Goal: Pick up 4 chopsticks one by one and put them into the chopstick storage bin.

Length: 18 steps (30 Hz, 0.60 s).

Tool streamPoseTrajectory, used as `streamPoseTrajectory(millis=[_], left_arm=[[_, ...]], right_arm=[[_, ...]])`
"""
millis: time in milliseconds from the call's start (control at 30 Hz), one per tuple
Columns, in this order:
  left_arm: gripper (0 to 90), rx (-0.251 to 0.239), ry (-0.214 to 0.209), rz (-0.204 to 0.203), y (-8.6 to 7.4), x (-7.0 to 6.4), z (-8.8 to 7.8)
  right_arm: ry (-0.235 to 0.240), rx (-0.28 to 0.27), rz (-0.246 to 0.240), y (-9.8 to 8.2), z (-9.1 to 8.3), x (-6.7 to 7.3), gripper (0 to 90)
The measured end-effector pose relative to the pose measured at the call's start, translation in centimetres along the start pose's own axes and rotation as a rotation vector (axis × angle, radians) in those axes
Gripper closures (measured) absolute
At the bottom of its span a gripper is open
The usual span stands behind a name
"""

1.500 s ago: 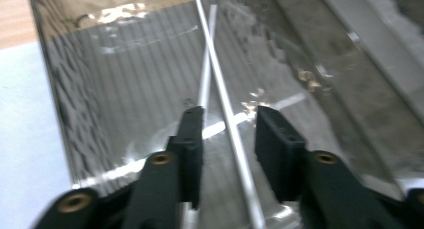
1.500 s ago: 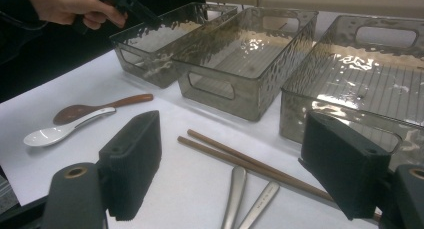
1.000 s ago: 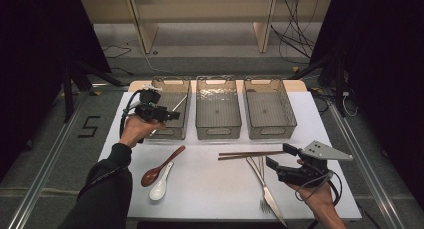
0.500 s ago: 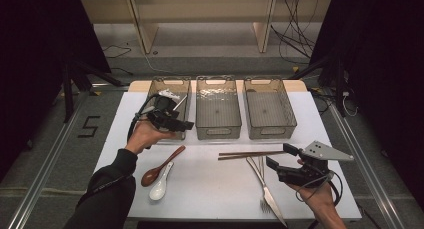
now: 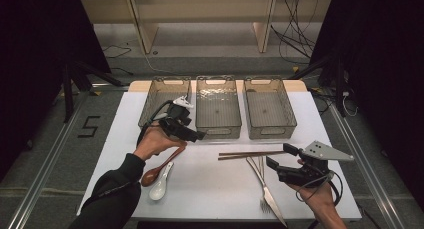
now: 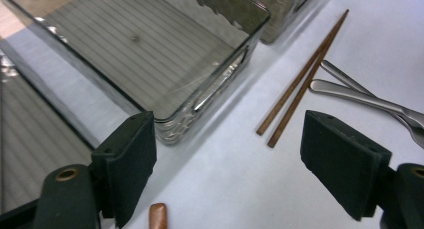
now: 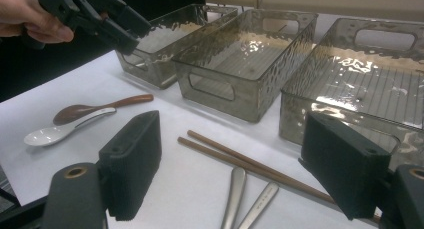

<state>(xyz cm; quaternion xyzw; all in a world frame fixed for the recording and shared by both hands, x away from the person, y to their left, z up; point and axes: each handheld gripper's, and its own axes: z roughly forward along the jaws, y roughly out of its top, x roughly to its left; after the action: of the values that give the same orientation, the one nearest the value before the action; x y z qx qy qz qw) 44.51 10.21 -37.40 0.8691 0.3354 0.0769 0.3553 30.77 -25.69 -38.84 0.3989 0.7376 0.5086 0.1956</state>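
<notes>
With both the left claw and right claw held open and empty, the chopsticks at frame centre could be scattered if grasped off-centre.

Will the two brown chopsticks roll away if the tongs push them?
Probably a little. The chopsticks look thin, smooth and rounded, lying loose on the flat white table, so a sideways nudge could roll or spread them. They seem stiff and light, so they likely won't bend, but may slip from wide pads.
</notes>
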Motion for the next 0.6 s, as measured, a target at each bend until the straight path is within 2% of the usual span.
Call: streamPoseTrajectory(millis=[333,467,600], left_arm=[[20.2,0.031,-0.037,0.057,0.4,-1.8,1.3],[19.9,0.059,-0.051,0.102,0.6,-2.6,2.0],[19.8,0.075,-0.064,0.127,0.8,-3.2,2.6]], right_arm=[[0.0,-0.001,0.003,-0.1,0.0,-0.2,24.9],[-0.002,-0.001,0.008,-0.1,-0.1,-0.3,24.9],[-0.002,-0.003,0.008,-0.2,-0.1,-0.4,24.9]])
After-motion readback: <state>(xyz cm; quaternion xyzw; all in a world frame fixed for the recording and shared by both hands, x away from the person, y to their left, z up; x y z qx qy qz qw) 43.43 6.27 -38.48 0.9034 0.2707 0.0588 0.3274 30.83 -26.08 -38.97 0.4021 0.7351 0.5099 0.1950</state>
